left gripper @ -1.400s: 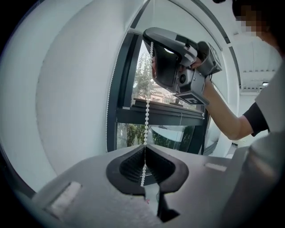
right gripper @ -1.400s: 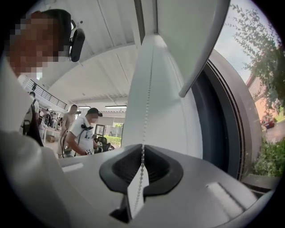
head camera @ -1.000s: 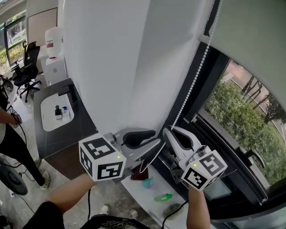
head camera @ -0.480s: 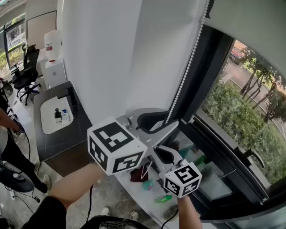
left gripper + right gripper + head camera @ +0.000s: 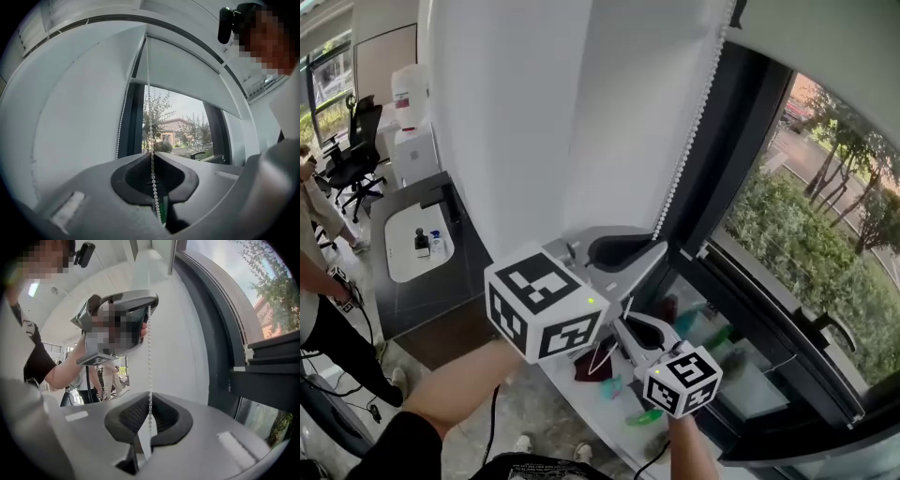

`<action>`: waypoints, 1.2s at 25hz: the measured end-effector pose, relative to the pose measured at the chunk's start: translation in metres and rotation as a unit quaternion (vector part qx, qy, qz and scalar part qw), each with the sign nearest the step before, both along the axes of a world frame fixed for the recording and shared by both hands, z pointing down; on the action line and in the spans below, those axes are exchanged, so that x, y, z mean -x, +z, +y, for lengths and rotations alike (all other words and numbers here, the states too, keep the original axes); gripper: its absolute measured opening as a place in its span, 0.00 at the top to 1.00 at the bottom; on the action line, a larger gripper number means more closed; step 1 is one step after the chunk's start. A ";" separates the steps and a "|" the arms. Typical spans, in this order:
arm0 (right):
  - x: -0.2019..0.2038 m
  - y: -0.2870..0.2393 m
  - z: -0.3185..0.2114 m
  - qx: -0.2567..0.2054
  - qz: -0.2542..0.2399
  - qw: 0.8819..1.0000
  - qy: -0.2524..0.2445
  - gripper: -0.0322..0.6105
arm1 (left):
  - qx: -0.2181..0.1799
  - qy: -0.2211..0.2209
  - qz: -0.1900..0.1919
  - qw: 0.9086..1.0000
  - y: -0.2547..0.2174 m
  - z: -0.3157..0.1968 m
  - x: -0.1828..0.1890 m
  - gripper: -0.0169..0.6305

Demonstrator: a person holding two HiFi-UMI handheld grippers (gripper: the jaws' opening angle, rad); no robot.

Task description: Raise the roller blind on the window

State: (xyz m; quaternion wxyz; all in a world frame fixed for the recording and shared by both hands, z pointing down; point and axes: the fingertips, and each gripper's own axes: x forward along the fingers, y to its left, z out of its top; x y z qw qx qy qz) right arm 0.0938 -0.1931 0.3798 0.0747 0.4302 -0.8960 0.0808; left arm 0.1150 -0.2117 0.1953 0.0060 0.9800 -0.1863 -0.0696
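Observation:
The white roller blind [image 5: 581,112] covers the left of the window [image 5: 806,216]; it is rolled partly up in the left gripper view [image 5: 187,70]. Its bead chain [image 5: 684,150] hangs down the dark frame. My left gripper [image 5: 659,246] is the upper one, and its jaws are closing, pinched on the chain [image 5: 148,93] at their tips [image 5: 151,153]. Just below it, my right gripper [image 5: 622,322] is shut on the same chain [image 5: 150,352], which runs taut from its jaws [image 5: 150,397] up to the left gripper [image 5: 149,303].
A white sill [image 5: 591,398] below the window carries small coloured items. A window handle [image 5: 825,328] sticks out at the right. Behind, at the left, are a person [image 5: 319,281], an office chair [image 5: 352,150] and a dark table [image 5: 417,272].
My left gripper rose along the chain and its open jaws closed on it. My right gripper moved down and left, keeping its grip on the chain.

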 end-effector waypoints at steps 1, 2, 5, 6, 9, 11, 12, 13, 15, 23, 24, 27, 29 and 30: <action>-0.002 0.001 0.002 0.003 -0.002 1.000 -0.001 0.92 | 0.004 -0.001 0.002 1.000 0.001 -0.001 0.001 0.95; -0.003 0.002 0.004 0.006 0.002 1.000 -0.004 0.92 | 0.007 -0.003 0.001 1.000 0.003 -0.002 0.001 0.95; -0.012 -0.002 0.010 0.004 -0.008 1.000 -0.008 0.91 | 0.019 -0.007 -0.019 1.000 0.020 -0.005 0.004 0.94; -0.020 -0.014 0.011 0.002 -0.049 0.999 -0.004 0.89 | 0.026 -0.009 -0.029 0.999 0.031 -0.007 0.005 0.94; -0.048 -0.073 0.011 -0.006 -0.215 0.977 -0.008 0.78 | 0.059 -0.011 -0.070 0.996 0.081 -0.009 0.008 0.94; -0.056 -0.110 0.009 -0.032 -0.239 0.971 -0.010 0.76 | 0.090 -0.006 -0.101 0.991 0.122 -0.008 0.008 0.94; -0.054 -0.125 0.008 -0.050 -0.224 0.973 -0.011 0.76 | 0.106 -0.002 -0.111 0.988 0.140 -0.006 0.007 0.94; -0.049 -0.139 0.006 -0.068 -0.203 0.977 -0.012 0.76 | 0.118 0.001 -0.116 0.986 0.155 -0.004 0.007 0.94; -0.034 -0.164 0.003 -0.096 -0.165 0.981 -0.023 0.76 | 0.126 0.001 -0.117 0.985 0.169 -0.002 0.008 0.94; 0.009 -0.220 -0.020 -0.142 -0.079 0.986 -0.043 0.77 | 0.115 0.009 -0.108 0.987 0.171 0.012 0.003 0.94; 0.010 -0.224 -0.020 -0.148 -0.076 0.985 -0.043 0.78 | 0.115 0.011 -0.108 0.988 0.172 0.014 0.002 0.94; 0.010 -0.232 -0.018 -0.168 -0.073 0.982 -0.035 0.91 | 0.115 0.011 -0.106 0.988 0.172 0.015 0.003 0.94; 0.010 -0.232 -0.016 -0.173 -0.075 0.981 -0.038 0.92 | 0.126 0.013 -0.100 0.987 0.172 0.014 0.007 0.94; 0.009 -0.232 -0.016 -0.176 -0.075 0.981 -0.037 0.92 | 0.134 0.015 -0.097 0.986 0.172 0.013 0.009 0.94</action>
